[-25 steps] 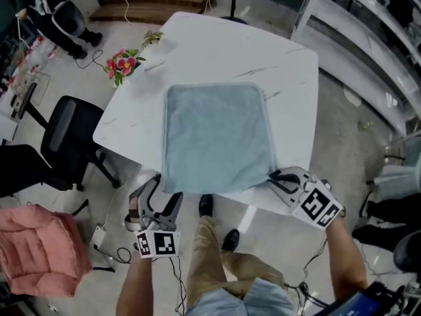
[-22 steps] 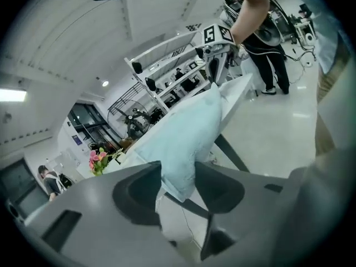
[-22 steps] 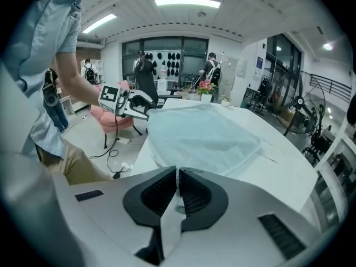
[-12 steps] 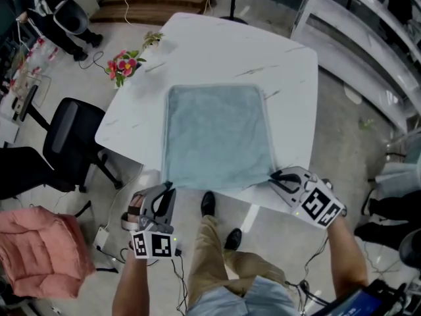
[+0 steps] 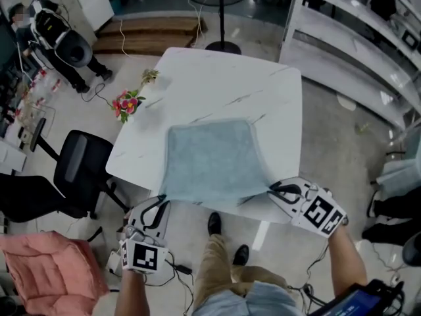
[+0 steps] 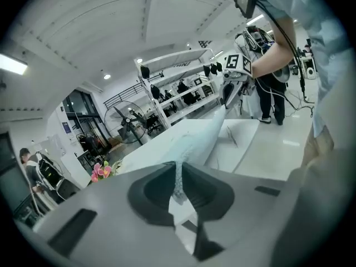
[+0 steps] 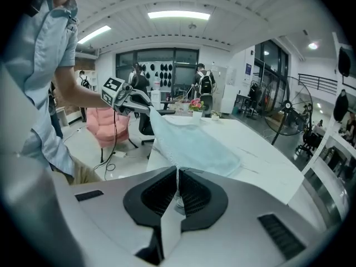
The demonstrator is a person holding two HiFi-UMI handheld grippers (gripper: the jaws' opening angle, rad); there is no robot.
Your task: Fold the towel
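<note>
Towel corners explain the pose: the left gripper [image 5: 160,204] has just been closing its jaws and now pinches the near left corner of the pale blue towel [image 5: 214,160]; the right gripper [image 5: 275,191] is pressed together on the near right corner, with the cloth squeezed between its pads. The 2 grippers stand apart at the towel's full width, which keeps the near edge stretched between them rather than sagging; that edge hangs off the near side of the white marble-look table [image 5: 217,78], while the rest of the cloth lies flat on the top. Gripping both corners of 1 edge likely sets up a first fold, with the near edge carried over toward the far one.

Pink flowers [image 5: 128,103] sit at the table's left edge, well apart from the towel; they look clear of the fold path. On the floor, a black office chair [image 5: 75,170] stands left of the table and a pink padded seat [image 5: 46,268] lies nearer the left gripper; a fan stand [image 5: 220,41] rises beyond the far edge; white shelving [image 5: 355,38] runs along the right. Nothing rests on the towel itself.
</note>
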